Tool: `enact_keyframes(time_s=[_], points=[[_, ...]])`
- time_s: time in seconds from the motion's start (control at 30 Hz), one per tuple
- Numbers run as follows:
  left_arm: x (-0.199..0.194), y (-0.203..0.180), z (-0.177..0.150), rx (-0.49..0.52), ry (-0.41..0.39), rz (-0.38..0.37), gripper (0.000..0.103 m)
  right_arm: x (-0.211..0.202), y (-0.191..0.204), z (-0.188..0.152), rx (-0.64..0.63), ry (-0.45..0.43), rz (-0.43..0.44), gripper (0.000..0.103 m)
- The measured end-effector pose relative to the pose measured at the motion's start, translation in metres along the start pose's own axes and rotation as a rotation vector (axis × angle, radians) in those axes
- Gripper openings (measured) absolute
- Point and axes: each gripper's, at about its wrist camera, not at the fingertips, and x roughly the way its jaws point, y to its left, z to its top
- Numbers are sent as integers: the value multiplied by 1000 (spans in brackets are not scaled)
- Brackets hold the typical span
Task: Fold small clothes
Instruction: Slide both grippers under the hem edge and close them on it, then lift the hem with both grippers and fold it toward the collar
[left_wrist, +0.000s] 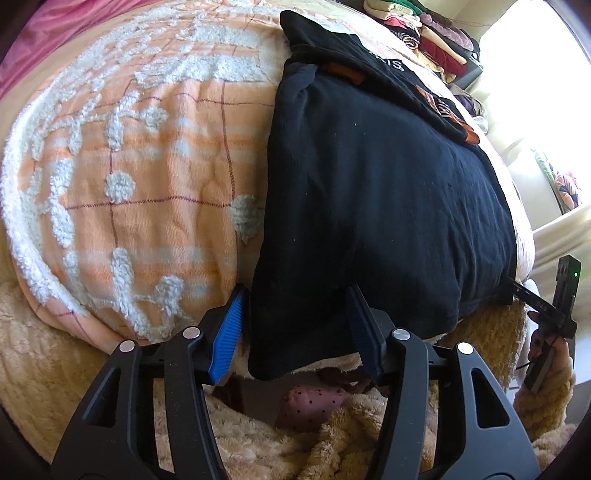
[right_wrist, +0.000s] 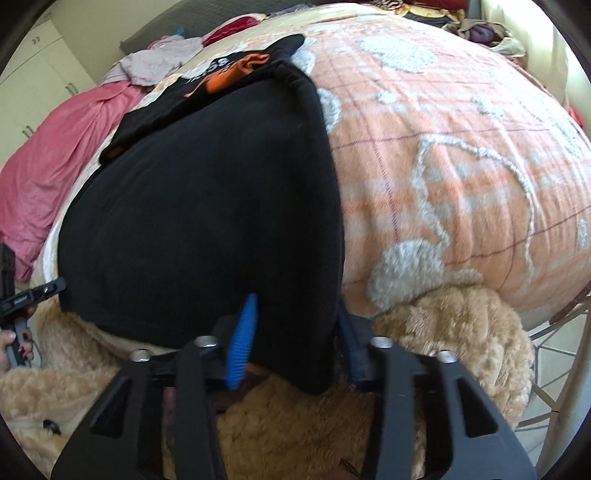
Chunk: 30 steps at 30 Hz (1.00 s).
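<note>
We see an orange checked bedspread (left_wrist: 147, 177) with white tufting, a tan fleece blanket (right_wrist: 461, 332) at its near edge, and a pink sheet (right_wrist: 48, 162) beyond.

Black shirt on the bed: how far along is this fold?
Done: the black shirt lies flat on the orange blanket, its top already turned over, showing print. In hand: the left tongs and right tongs each straddle a near hem corner; whether they grip is unclear. Left: carrying the hem up to finish. The pile of clothes looks folded.
</note>
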Motion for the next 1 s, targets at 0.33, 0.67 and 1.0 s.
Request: enact_keyframes(time_s=[0.33, 0.67, 1.0], points=[[-1, -1, -5, 2, 14, 3, 26, 10, 9, -2, -33, 43, -10, 30], [-27, 0, -4, -18, -46, -44, 3, -25, 12, 4, -27, -33, 106, 9], [-63, -4, 17, -24, -151, -116, 3, -73, 11, 33, 26, -220, 232, 8]])
